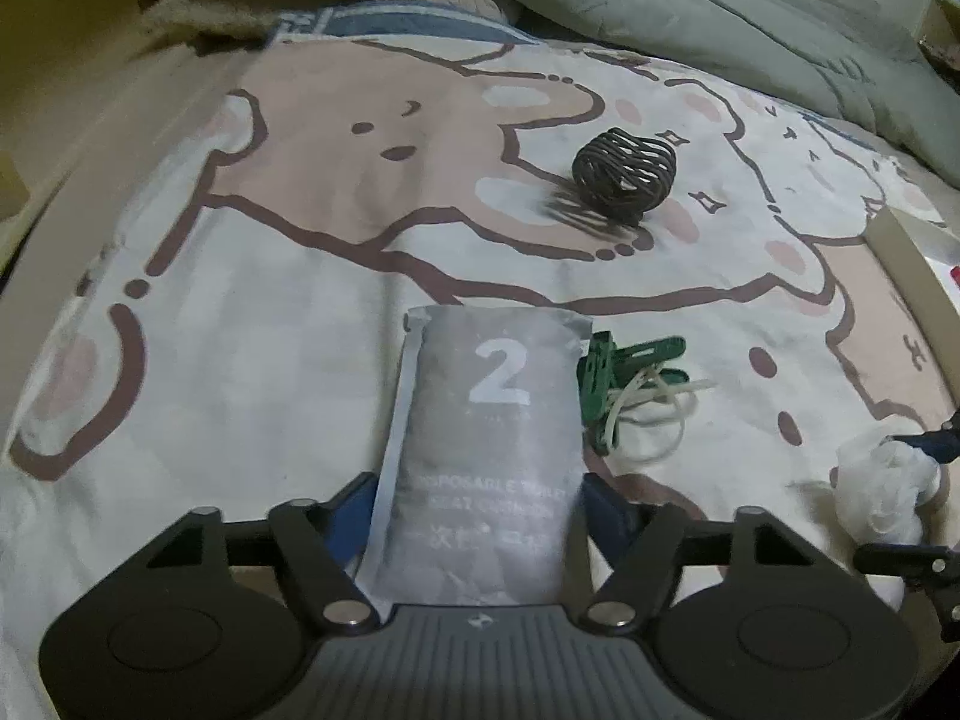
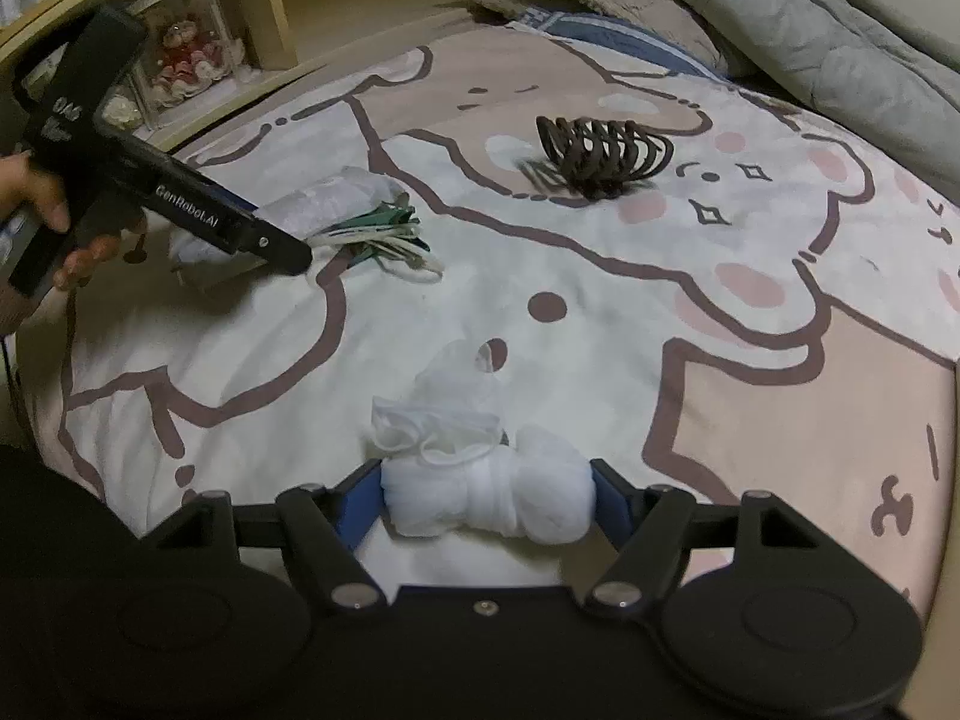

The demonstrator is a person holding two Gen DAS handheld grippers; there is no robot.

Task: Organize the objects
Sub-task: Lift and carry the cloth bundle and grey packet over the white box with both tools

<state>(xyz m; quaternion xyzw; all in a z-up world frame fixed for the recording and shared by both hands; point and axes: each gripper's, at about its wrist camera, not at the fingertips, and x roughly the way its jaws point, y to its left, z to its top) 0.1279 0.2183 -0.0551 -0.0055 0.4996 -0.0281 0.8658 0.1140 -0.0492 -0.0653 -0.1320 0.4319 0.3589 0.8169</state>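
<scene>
My left gripper (image 1: 480, 510) is shut on a grey packet marked "2" (image 1: 489, 444), a disposable toilet seat cushion pack, held just over the bed sheet. Green clothes pegs with white rubber bands (image 1: 636, 384) lie right beside the packet. A dark brown hair claw clip (image 1: 624, 171) lies farther away on the sheet. My right gripper (image 2: 486, 492) is shut on a white crumpled glove bundle (image 2: 480, 480). In the right wrist view the left gripper's body (image 2: 180, 210) is at the left, with the packet (image 2: 324, 204), the pegs (image 2: 384, 240) and the claw clip (image 2: 600, 156) beyond.
A cartoon bear bed sheet (image 1: 300, 240) covers the bed. A grey-green quilt (image 1: 750, 12) is bunched at the far side. A wooden bed frame with a shelf holding a doll in a clear case (image 2: 186, 54) stands at the left. A box edge (image 1: 912, 264) shows at the right.
</scene>
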